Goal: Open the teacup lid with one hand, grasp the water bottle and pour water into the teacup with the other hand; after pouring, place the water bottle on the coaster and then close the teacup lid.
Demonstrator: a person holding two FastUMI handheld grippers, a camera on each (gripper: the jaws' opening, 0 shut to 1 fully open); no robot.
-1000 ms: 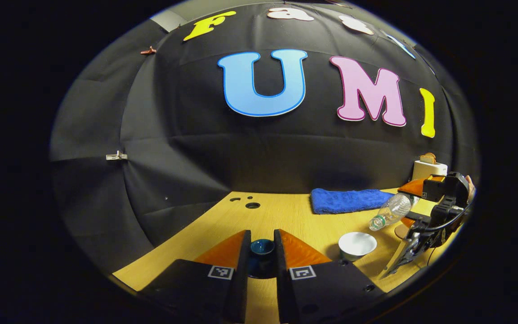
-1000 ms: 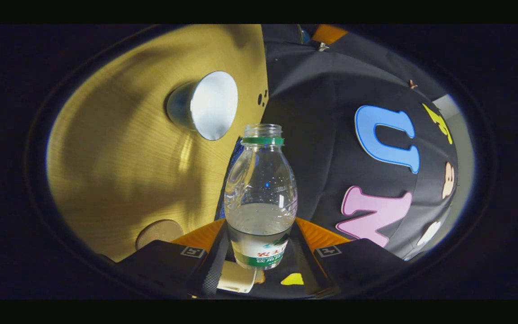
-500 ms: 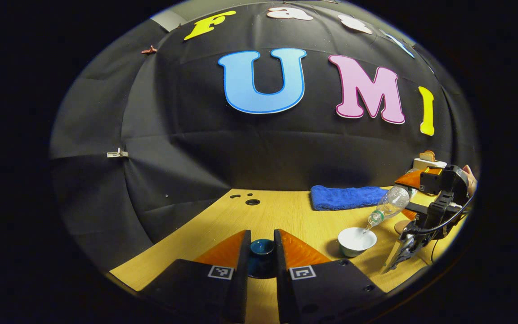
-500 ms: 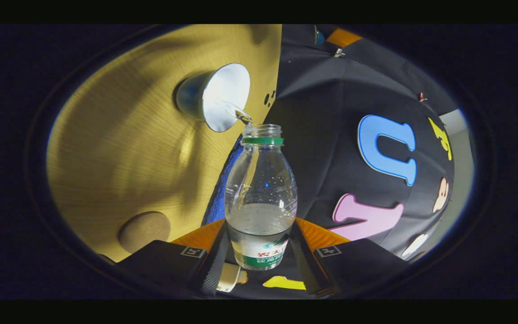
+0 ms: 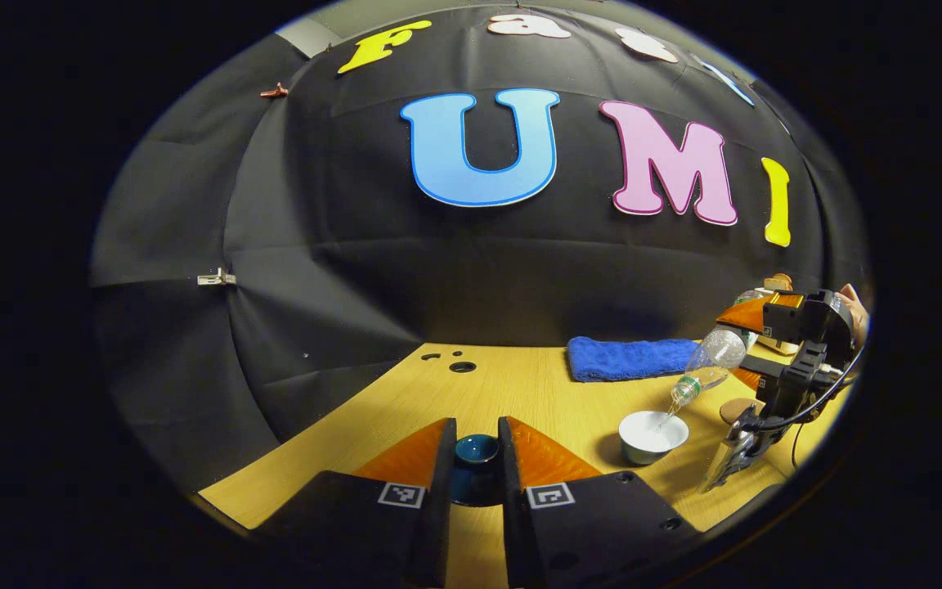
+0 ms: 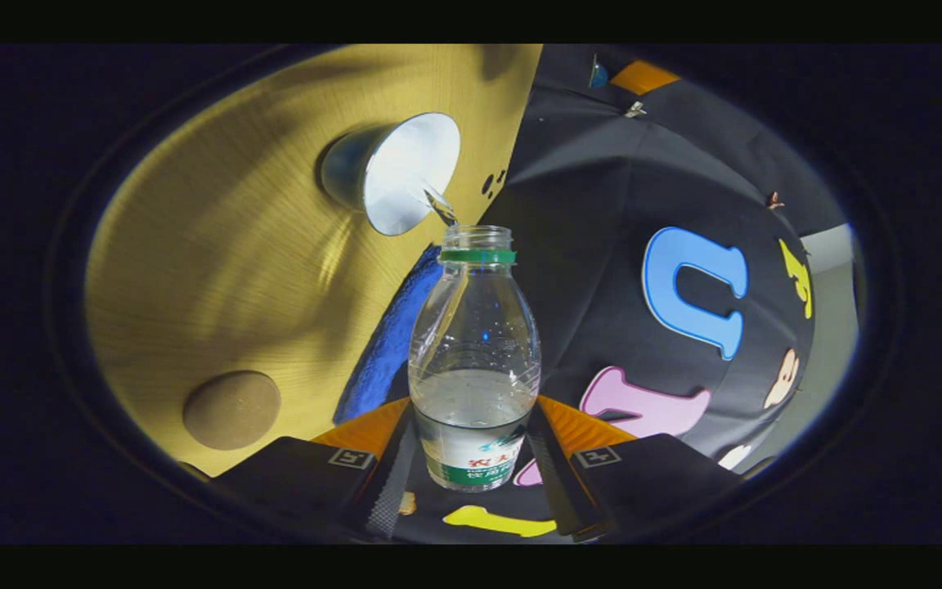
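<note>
Right gripper (image 6: 475, 466) clenched round water bottle (image 6: 475, 360) low on its thin, crushable wall, pouring into teacup (image 6: 393, 172); left gripper (image 5: 476, 466) clamps slick lid (image 5: 476, 452).

The lid (image 5: 476, 470) sat between the left hand-held gripper (image 5: 476, 499) fingers, its lower part hidden. The bottle (image 6: 474, 360) base lay concealed behind the right hand-held gripper (image 6: 474, 483). The coaster (image 5: 737, 409) was partly covered.

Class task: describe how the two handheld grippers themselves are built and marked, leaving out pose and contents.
Left gripper: two wedge-shaped fingers on dark blocks, each bearing a small square black-and-white marker. Right gripper: the same build and markers; seen from the left gripper view, it has a black body with a trailing black cable.
</note>
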